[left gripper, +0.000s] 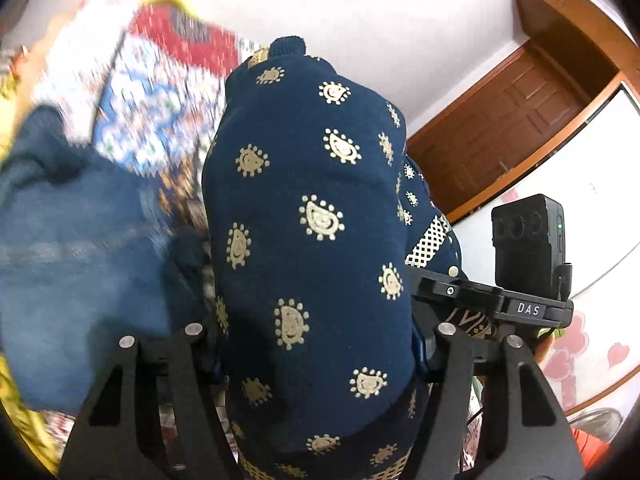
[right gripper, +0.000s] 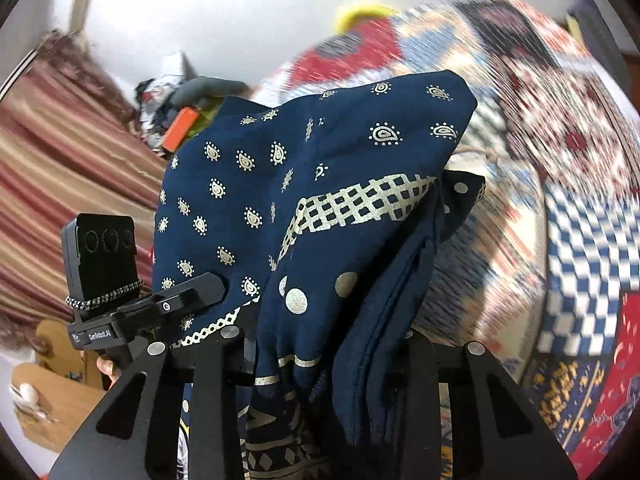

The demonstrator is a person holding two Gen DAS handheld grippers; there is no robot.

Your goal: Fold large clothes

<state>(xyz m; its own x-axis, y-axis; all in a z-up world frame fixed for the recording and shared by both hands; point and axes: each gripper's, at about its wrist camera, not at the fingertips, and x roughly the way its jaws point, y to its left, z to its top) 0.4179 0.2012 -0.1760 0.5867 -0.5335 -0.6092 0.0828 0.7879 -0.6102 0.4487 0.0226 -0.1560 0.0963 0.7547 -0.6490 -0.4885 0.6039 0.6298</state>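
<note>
A: Largest item first?

B: Patchwork quilt (right gripper: 560,128), red, white and blue blocks, blurred; spread on a bed behind everything; also seen from the left wrist (left gripper: 160,92).

A: Next?

B: Navy garment with gold paisley print (left gripper: 312,208); bunched and lifted above the quilt, draped over both tools; in the right view (right gripper: 320,184) a gold lattice band and gold dots cross its folds.

A: Other textiles?

B: Plain blue cloth (left gripper: 72,248), blurred, lying left of the garment; striped red curtain (right gripper: 60,152) at the far left of the right view.

A: Fixtures?

B: Brown wooden door (left gripper: 508,128), upper right of the left view.

A: Tools?

B: Left gripper (left gripper: 316,360); fingers clamped on the garment, cloth filling the gap. Right gripper (right gripper: 320,360); fingers likewise closed around gathered folds of the garment.

A: Smallest?

B: Orange rectangular object (right gripper: 180,128) among clutter beyond the garment.
</note>
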